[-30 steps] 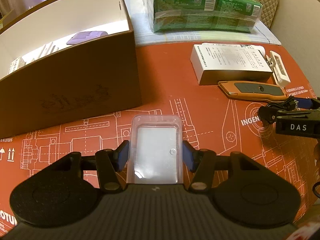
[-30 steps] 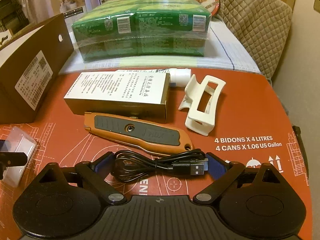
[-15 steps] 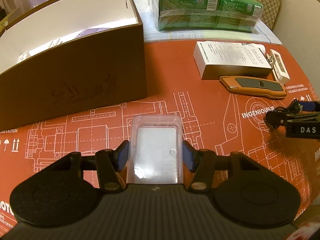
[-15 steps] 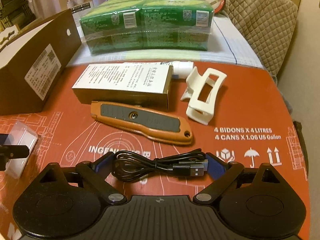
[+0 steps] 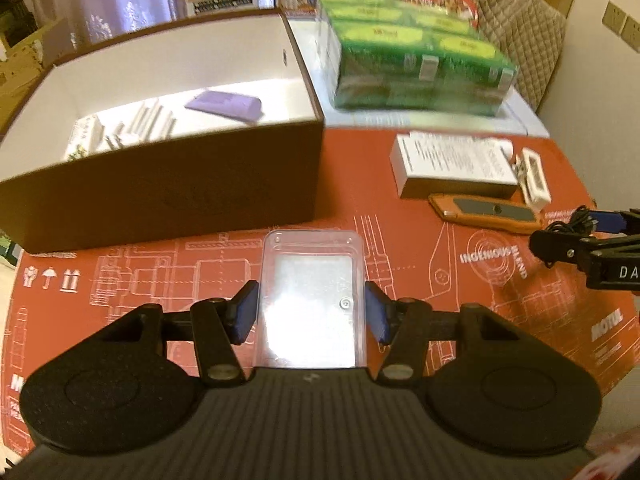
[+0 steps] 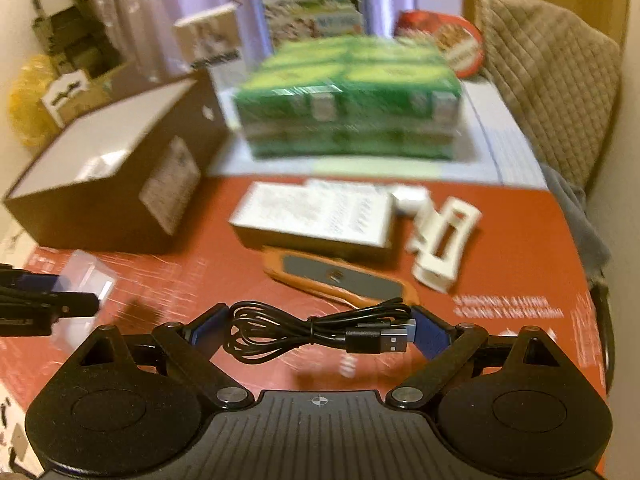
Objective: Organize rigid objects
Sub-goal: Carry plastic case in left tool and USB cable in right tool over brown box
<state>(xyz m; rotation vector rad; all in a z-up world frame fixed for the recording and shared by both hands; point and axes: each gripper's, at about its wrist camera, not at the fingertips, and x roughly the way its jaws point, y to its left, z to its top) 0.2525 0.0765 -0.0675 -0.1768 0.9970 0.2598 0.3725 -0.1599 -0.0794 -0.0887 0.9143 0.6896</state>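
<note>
Clamping clear plastic case (image 5: 312, 300) btwn blue pads of L gripper (image 5: 311, 312), case sticking out fwd past fingertips, above red mat (image 5: 152, 268) w/ no contact visible. Gripping coiled black USB cable (image 6: 320, 330) across R gripper (image 6: 320, 332), jaws spread wide, pads (image 6: 430, 338) pressing on bundle ends, plug pointing right.

Risking, probably: cable bundle sagging or sliding out, being soft & pinched only at its ends w/ loose loops hanging; slick case slipping or pivoting btwn pads if tilted hard; either load clipping brown wall of box (image 5: 168, 196) if coming in too low.

Sitting beyond L jaws: open box w/ white interior, purple item (image 5: 226, 106) & white pieces already inside. Lying further right on mat: white carton (image 5: 456, 168), orange utility knife (image 5: 486, 212), white clip (image 6: 444, 240), all apart from both grippers.
</note>
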